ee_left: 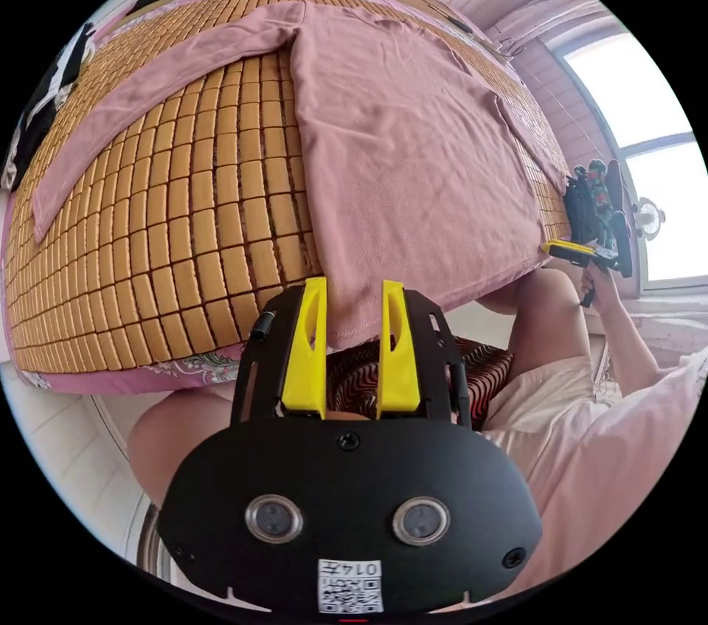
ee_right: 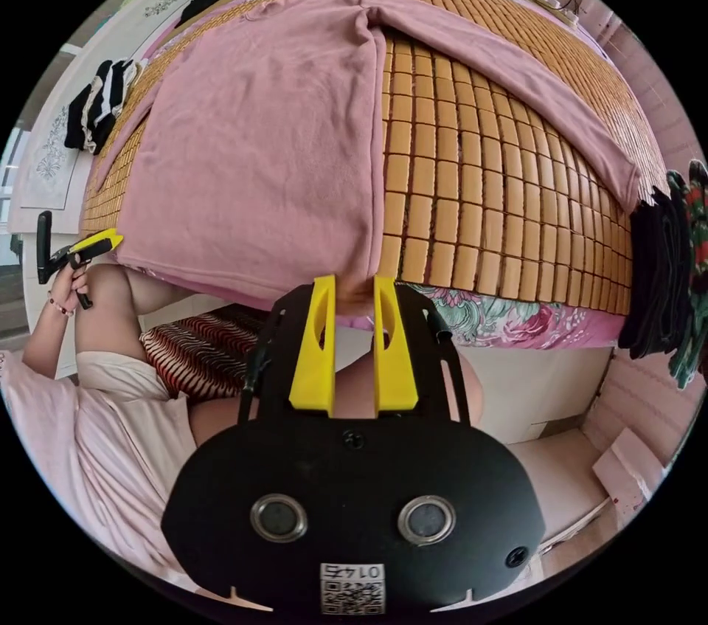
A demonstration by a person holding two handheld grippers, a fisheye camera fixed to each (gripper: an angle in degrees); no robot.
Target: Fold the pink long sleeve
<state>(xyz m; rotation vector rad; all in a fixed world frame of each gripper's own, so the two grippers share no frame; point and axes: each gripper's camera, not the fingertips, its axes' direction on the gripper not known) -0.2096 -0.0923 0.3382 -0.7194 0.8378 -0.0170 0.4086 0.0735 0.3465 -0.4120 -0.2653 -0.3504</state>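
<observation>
Since the pink long sleeve (ee_left: pixel 413 153) lies flat on the bamboo mat (ee_left: pixel 206 212) w/ both sleeves out, no fold's done yet imo. Left gripper (ee_left: pixel 354 319) and right gripper (ee_right: pixel 354 315) each sit at a hem corner at the mat's near edge, jaws apart w/ cloth between, not clamped afaict.

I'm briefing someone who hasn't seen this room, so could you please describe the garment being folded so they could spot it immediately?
Look at the bed covered by a tan bamboo-tile mat. Spread flat across it lies the pink long sleeve, sleeves angled outward and hem hanging over the near edge. It is the one plain pink garment; the clothes at the mat's edges are dark or striped.
</observation>
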